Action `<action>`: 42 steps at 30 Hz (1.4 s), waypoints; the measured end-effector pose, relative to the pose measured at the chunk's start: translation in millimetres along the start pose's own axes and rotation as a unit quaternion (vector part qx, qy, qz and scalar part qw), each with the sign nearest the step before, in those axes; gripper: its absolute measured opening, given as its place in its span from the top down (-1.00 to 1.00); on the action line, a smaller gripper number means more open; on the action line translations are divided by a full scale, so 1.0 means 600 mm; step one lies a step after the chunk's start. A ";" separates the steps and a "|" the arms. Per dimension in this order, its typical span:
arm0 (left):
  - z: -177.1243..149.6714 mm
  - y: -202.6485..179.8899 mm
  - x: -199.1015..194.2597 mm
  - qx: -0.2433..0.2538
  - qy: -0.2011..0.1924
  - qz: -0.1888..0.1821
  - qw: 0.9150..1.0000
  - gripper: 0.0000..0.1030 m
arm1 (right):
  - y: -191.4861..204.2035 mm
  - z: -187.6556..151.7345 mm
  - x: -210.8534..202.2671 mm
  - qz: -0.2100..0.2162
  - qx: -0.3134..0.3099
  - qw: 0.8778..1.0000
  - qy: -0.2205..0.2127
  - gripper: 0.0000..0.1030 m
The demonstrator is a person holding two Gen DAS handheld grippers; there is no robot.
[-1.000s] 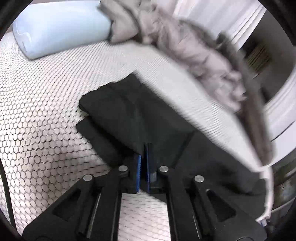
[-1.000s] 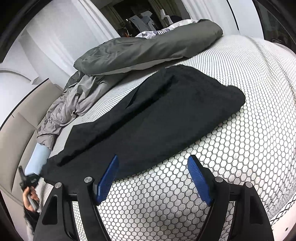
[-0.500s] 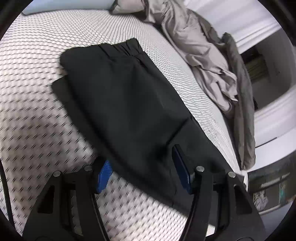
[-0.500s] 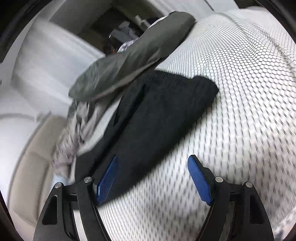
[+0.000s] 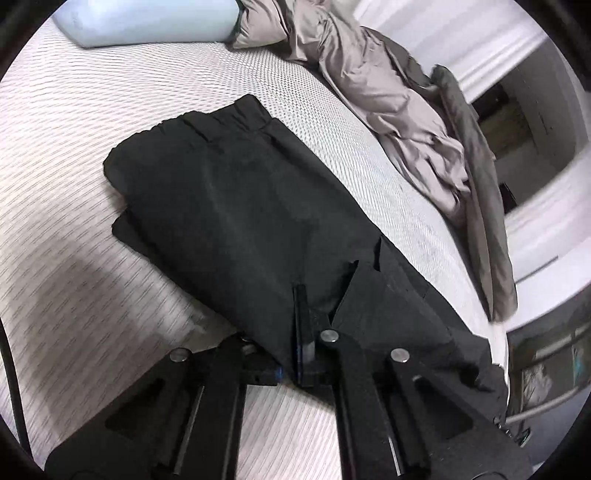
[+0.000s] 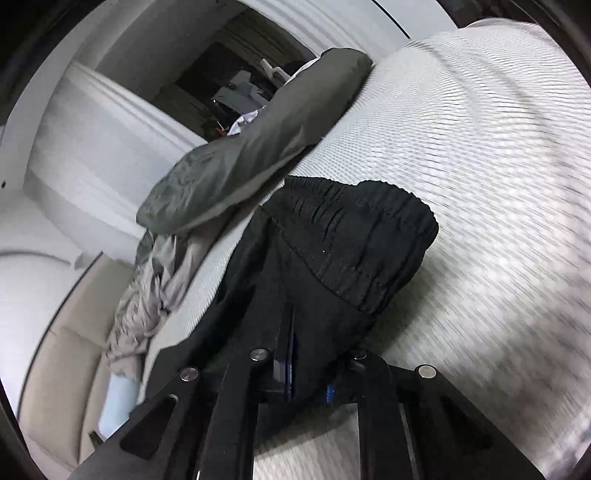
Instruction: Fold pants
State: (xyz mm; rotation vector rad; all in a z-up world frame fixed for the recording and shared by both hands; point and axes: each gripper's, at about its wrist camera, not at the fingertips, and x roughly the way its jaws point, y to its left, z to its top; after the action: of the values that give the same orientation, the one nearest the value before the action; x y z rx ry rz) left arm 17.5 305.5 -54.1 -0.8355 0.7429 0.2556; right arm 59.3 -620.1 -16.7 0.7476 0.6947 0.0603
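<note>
The black pants (image 5: pixel 236 206) lie folded lengthwise on the white mesh bed, waistband at the far end in the left wrist view. My left gripper (image 5: pixel 295 332) is shut on the pants' near long edge, cloth draped over its left finger. In the right wrist view the elastic waistband (image 6: pixel 362 236) is close ahead. My right gripper (image 6: pixel 295 354) is shut on the pants (image 6: pixel 280 288) just below the waistband, cloth covering the right finger.
A rumpled grey duvet (image 5: pixel 399 96) lies along the bed's far side; it also shows in the right wrist view (image 6: pixel 251 147). A pale blue pillow (image 5: pixel 147 18) sits at the head. The mattress edge (image 5: pixel 495 332) drops off at the right. A beige headboard (image 6: pixel 62 332) is at the left.
Both grippers were open half a second ago; both have moved in onto the pants and shut on the cloth. The right gripper has come much closer to the waistband.
</note>
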 end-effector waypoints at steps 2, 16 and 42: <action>-0.034 0.016 -0.041 0.017 0.001 0.000 1.000 0.92 | -0.008 -0.019 -0.035 -0.005 -0.008 1.000 0.006 0.79; -0.041 -0.039 -0.176 0.110 -0.066 0.049 0.991 -0.59 | 0.127 -0.011 -0.123 -0.086 -0.156 0.983 -0.035 -0.51; -0.108 -0.358 0.093 0.304 0.106 0.025 0.947 -0.97 | 0.467 -0.191 0.338 -0.011 -0.420 0.861 0.286 0.95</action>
State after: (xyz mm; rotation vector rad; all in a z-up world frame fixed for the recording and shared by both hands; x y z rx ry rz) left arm 129.2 111.5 3.7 -0.2567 0.9779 -0.0267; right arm 200.6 -284.7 -9.8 -0.1502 1.1293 0.5504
